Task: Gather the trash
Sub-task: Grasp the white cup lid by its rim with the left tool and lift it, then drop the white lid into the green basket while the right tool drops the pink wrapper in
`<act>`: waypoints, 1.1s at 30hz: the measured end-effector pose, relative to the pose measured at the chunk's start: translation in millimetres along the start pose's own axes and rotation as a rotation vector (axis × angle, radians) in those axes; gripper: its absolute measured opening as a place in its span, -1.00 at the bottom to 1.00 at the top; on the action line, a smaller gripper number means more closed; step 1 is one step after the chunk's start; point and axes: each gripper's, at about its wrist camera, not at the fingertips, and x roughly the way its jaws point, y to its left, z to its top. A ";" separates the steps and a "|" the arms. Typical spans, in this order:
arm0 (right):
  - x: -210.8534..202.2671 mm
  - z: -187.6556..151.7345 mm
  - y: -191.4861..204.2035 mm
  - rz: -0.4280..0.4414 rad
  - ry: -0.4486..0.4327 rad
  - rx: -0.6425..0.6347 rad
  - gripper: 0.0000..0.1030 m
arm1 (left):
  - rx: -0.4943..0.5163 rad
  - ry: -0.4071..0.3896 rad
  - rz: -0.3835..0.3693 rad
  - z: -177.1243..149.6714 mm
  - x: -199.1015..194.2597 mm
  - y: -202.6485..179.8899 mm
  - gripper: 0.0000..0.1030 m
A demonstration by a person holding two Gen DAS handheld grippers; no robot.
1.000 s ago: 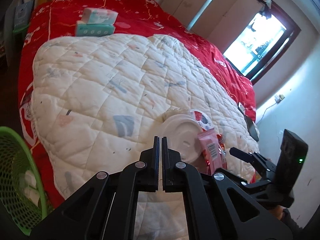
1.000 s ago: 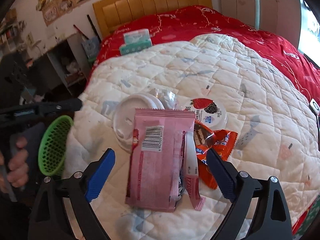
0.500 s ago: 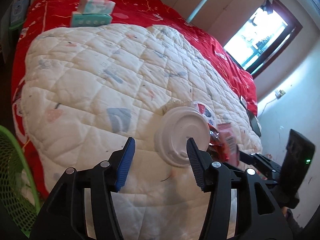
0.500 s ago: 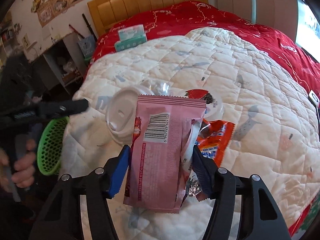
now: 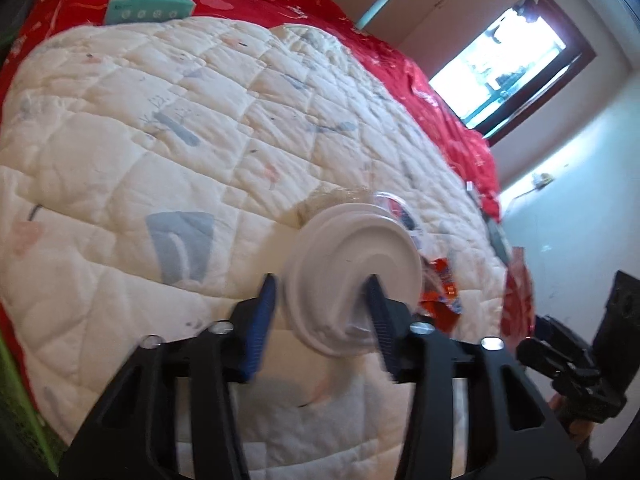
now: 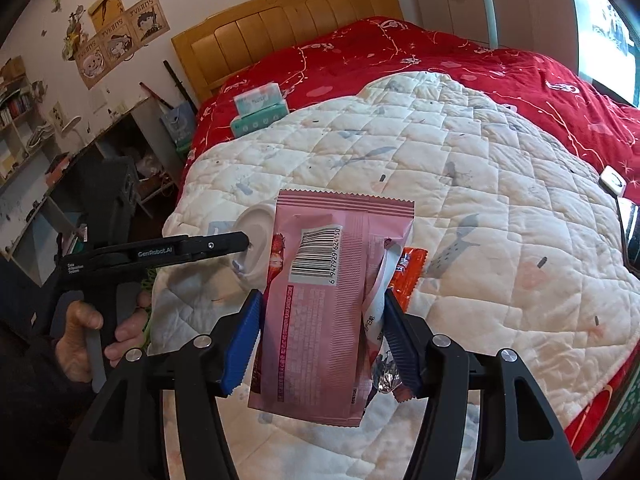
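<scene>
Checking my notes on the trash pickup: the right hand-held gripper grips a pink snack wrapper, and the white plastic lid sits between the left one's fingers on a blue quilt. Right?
Not quite: the quilt is white, not blue, as the left wrist view shows. The right hand-held gripper does grip the pink snack wrapper, and the white plastic lid sits between the left hand-held gripper fingers.

a home bedroom: wooden headboard point(image 6: 288, 28), quilted bed point(image 6: 440, 184), probably cartoon wall stickers point(image 6: 116, 40).

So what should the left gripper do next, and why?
Probably finish closing on the white plastic lid, then lift it. The left gripper, its jaws closing, already straddles the lid's near edge on the quilt, while the right gripper holds the pink wrapper.
</scene>
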 end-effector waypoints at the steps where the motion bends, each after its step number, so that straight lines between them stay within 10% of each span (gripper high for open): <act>1: -1.0 -0.4 0.1 0.001 -0.002 0.000 0.12 | 0.004 -0.004 0.002 -0.9 -1.1 -1.0 -0.24; 3: -3.9 -0.9 1.4 0.003 -0.009 0.000 0.12 | 0.013 -0.009 -0.008 -3.2 -4.2 -3.4 -0.63; 17: -17.7 -3.9 25.0 0.040 -0.031 -0.016 0.12 | 0.007 -0.099 0.052 -24.3 -64.6 -7.3 -0.64; 33: -4.1 1.9 104.8 0.153 -0.019 -0.119 0.12 | -0.102 -0.294 0.300 -62.6 -203.9 63.1 -0.64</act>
